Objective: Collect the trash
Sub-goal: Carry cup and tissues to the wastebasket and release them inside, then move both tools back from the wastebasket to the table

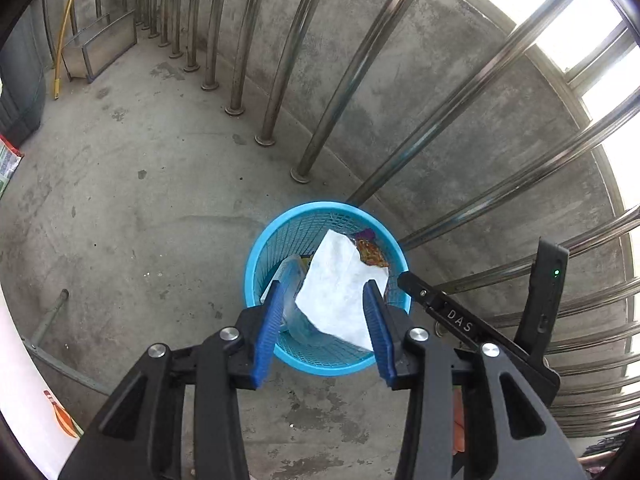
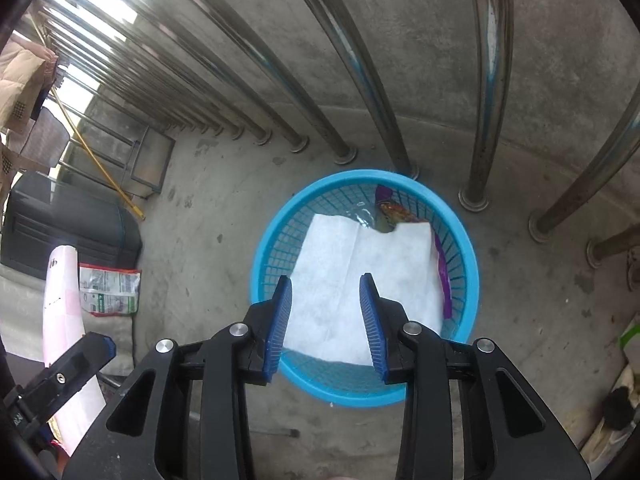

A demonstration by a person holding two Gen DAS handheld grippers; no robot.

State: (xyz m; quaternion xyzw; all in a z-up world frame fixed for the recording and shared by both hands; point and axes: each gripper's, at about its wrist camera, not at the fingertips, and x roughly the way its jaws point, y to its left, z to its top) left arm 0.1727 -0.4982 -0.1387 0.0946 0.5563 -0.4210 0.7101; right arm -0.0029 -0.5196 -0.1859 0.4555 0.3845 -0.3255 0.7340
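Two grippers, left gripper and right gripper, both hang released over the blue basket. White paper sheet sits inside on wrappers. I'd guess the printed packet on the floor is left.

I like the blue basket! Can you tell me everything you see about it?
The blue basket is round plastic with a smooth rim and mesh walls. It stands upright on the concrete floor, close to the metal railing posts. Inside lie a big white paper sheet, a colourful wrapper and some clear plastic.
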